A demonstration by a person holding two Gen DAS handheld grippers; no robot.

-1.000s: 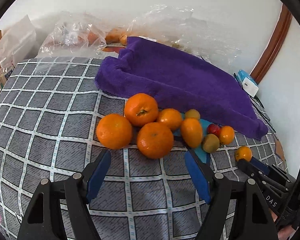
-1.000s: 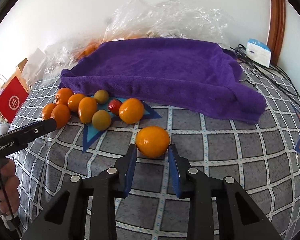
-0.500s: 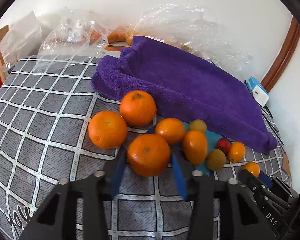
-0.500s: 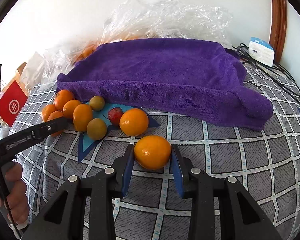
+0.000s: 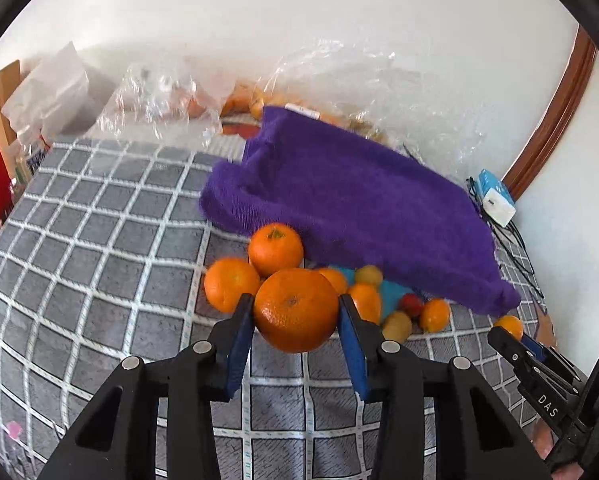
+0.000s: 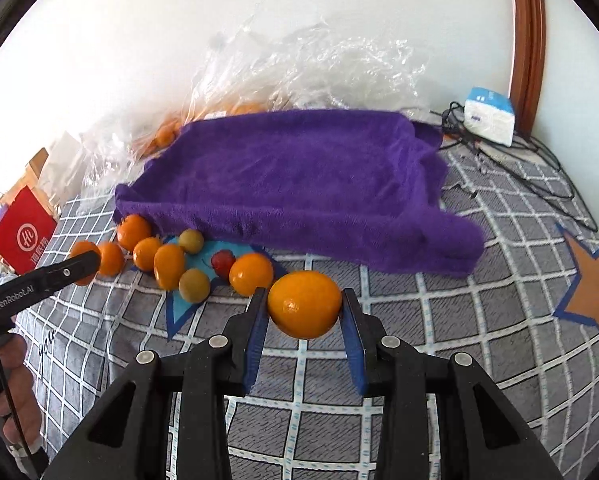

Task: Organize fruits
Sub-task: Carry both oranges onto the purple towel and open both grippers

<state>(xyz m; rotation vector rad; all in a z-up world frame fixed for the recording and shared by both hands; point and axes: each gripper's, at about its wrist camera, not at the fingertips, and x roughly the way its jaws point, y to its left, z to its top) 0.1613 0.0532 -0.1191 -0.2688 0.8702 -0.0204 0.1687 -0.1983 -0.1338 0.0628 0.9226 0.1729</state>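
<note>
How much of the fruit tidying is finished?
Hardly any: the purple towel-lined tray looks empty. Right now the left gripper grips a big round orange, and the right gripper grips a smaller smooth orange. A pile of loose fruit waits on the checked cloth.

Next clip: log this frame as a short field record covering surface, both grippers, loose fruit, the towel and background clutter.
surface: grey checked cloth
left gripper: shut on large orange
right gripper: shut on smaller orange
loose fruit: cluster of oranges, two greenish fruits, one red fruit, lying in front of the towel
purple towel: spread out, edges raised, nothing visible on top
background: clear plastic bags with more oranges, white-blue box with cables, red bag
</note>
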